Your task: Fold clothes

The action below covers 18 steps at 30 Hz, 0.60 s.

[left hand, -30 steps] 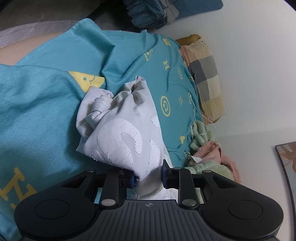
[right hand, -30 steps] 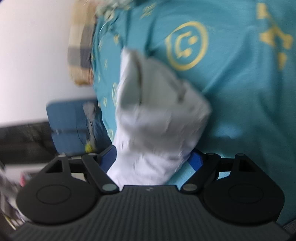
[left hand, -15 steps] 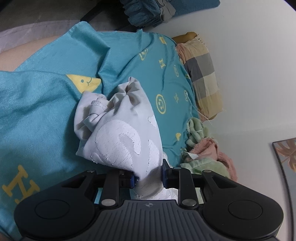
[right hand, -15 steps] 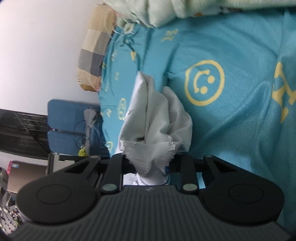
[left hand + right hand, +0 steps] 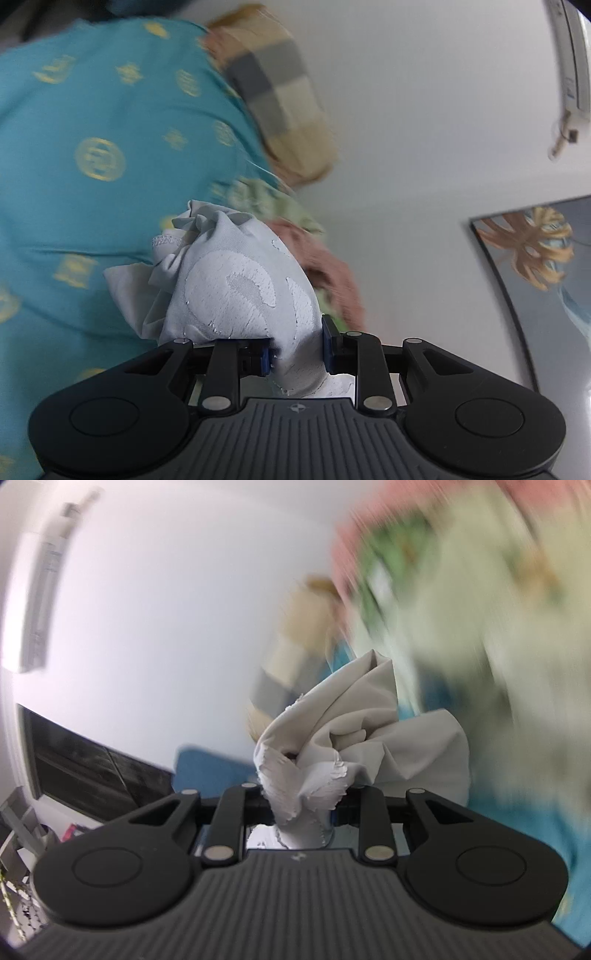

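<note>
The left gripper [image 5: 297, 349] is clenched on a bunched grey garment [image 5: 236, 284], which bulges up and forward from between its blue pads, above the teal bedspread [image 5: 92, 129]; the right gripper [image 5: 303, 808] grips the same cloth [image 5: 354, 734] (crumpled, peeling white print); only the left view shows the checked pillow [image 5: 273, 92] sharply and a framed picture [image 5: 535, 266]; the right view shows a dark window [image 5: 85, 760].
</note>
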Available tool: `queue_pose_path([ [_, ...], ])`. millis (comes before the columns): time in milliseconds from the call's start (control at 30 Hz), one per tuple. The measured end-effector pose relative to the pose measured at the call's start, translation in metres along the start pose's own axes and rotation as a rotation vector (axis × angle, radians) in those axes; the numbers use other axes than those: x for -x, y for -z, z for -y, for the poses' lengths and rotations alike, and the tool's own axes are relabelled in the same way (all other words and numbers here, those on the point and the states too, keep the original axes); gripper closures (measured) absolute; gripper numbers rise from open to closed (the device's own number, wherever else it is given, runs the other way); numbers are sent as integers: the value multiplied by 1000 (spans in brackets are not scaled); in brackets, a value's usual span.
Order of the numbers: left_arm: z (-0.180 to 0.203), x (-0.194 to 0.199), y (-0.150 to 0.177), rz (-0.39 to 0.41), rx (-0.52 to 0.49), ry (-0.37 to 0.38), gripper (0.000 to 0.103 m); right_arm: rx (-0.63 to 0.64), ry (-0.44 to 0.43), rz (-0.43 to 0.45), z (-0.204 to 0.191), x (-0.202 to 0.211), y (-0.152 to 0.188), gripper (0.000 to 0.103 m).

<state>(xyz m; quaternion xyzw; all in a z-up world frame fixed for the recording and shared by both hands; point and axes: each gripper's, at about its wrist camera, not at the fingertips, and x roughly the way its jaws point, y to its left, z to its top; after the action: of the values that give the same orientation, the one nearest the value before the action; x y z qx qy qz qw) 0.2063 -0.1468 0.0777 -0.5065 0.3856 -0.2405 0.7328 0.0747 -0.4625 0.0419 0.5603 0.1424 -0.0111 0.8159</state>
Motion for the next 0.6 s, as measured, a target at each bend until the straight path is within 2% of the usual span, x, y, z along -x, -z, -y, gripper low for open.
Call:
queue_pose_path([
  [100,53,-72,4,-65,-52,73,76,65,-17,87,-18,8,-68,76],
  [200,85,-134,21,-118,-105,128,76,129,-28,172,-32,16,-133,76],
  [267,93,-167,38,-142,-152,141,76,160,9,213,-25,23,-154,76],
  [433,51,-209,82,-242,-243,88,76,187,150,221,20,41,-170,75],
  [533,10,-196,97,-303,-289,31,76,170,232,144,54,50,-156,75],
  [600,-7,-182,104,-321,-363,-7,75,160,265,107,69,57,-139,75],
])
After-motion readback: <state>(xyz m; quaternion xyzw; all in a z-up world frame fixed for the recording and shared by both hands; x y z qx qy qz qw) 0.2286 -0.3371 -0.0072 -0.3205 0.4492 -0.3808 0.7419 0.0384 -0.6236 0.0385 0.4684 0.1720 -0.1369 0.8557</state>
